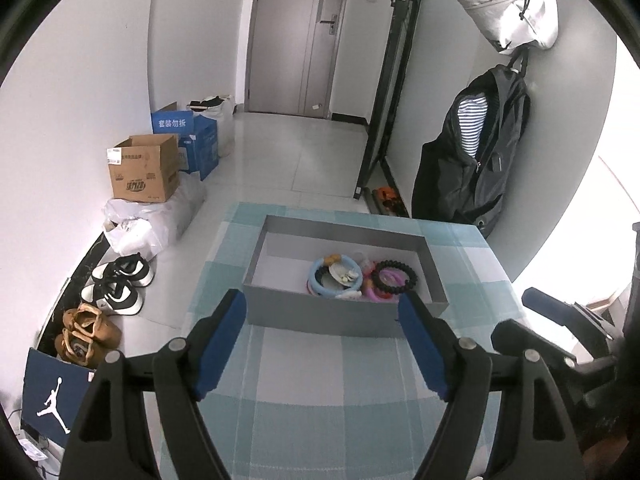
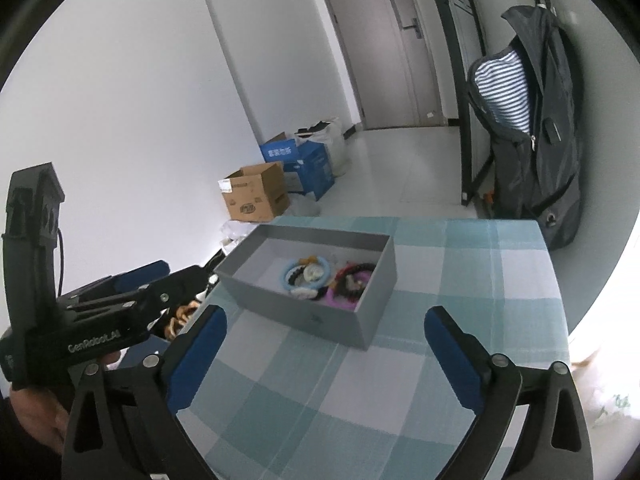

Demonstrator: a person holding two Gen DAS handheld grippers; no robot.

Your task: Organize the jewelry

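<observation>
A grey open box (image 1: 320,313) stands on the checked tablecloth (image 1: 320,392). Its right half holds a pile of jewelry: a light blue bangle (image 1: 316,283), a black bead bracelet (image 1: 394,277), a pink ring (image 1: 378,298) and small white pieces. The box (image 2: 340,320) and the blue bangle (image 2: 288,278) also show in the right wrist view. My left gripper (image 1: 322,307) is open and empty, just in front of the box. My right gripper (image 2: 326,320) is open and empty, in front of the box. The left gripper (image 2: 172,280) shows there at the left.
The table's far edge (image 1: 360,214) lies just behind the box. On the floor at the left are cardboard boxes (image 1: 144,172), plastic bags (image 1: 140,228) and shoes (image 1: 116,288). A dark jacket (image 1: 472,152) hangs on the right wall. A door (image 1: 296,36) is at the back.
</observation>
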